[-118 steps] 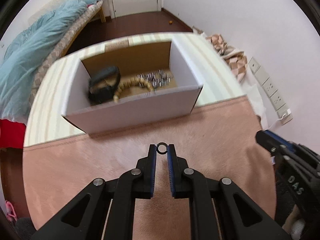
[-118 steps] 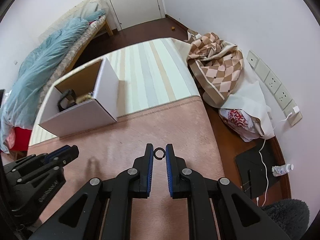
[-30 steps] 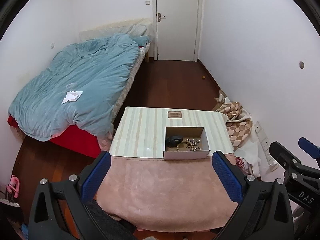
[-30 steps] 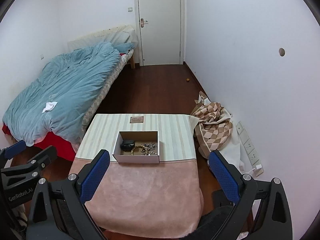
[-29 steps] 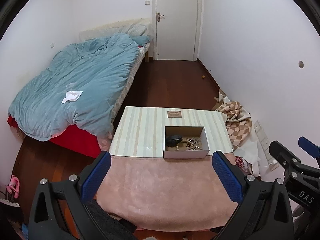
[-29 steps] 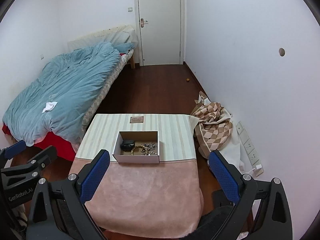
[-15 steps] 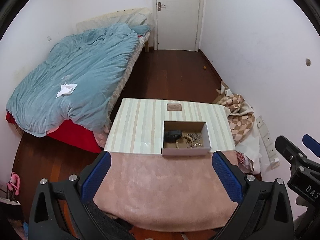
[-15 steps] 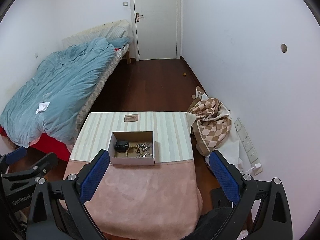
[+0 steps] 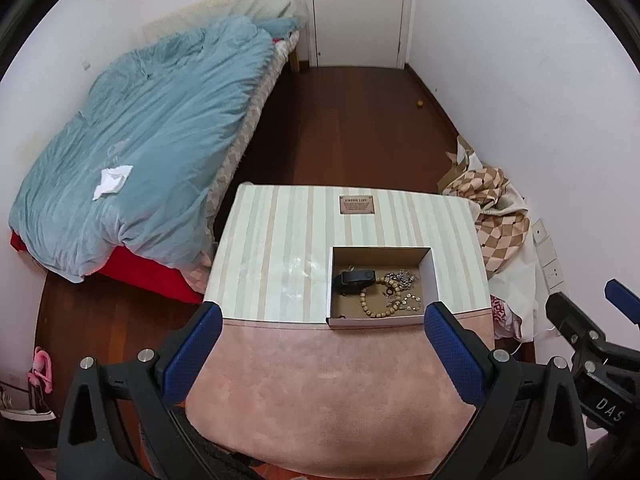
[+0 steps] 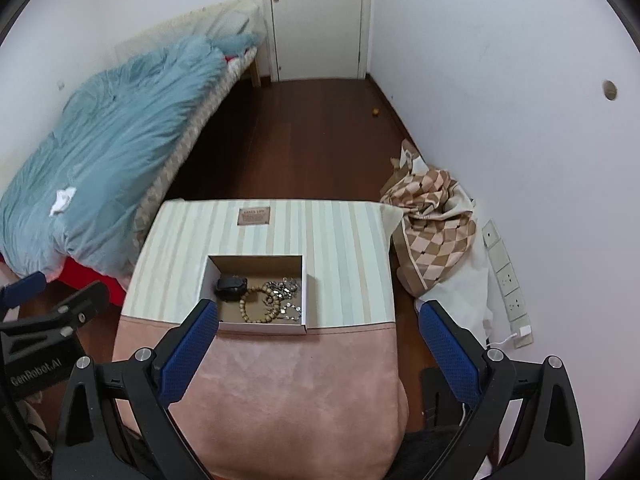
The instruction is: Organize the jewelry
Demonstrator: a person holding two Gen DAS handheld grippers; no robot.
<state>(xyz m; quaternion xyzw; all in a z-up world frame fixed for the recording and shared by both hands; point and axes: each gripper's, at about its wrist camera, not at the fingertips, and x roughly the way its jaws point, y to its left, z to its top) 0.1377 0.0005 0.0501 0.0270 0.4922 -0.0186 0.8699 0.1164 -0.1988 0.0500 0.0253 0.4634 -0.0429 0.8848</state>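
Observation:
A white cardboard box (image 9: 376,322) (image 10: 262,327) stands open on the striped table top (image 9: 280,240) (image 10: 340,240), at the edge of the pink cloth (image 9: 328,392) (image 10: 288,392). Inside lie a black watch (image 9: 356,279) (image 10: 231,285), a wooden bead bracelet (image 9: 378,300) (image 10: 260,304), silver chain jewelry (image 9: 404,280) (image 10: 290,286) and a small ring (image 9: 388,291). My left gripper (image 9: 320,348) and right gripper (image 10: 316,344) are both wide open and empty, held high above the table and well back from the box.
A bed with a blue duvet (image 9: 140,140) (image 10: 100,140) stands to the left. A checked cloth heap (image 9: 496,208) (image 10: 436,216) lies on the floor to the right, by wall sockets (image 10: 506,276). A small brown label (image 9: 357,204) lies on the table. A door (image 9: 360,12) is at the back.
Both grippers, earlier shut on small rings low over the pink cloth, are now wide open, empty and high up. Over the last second the views have tilted down and drawn nearer the table.

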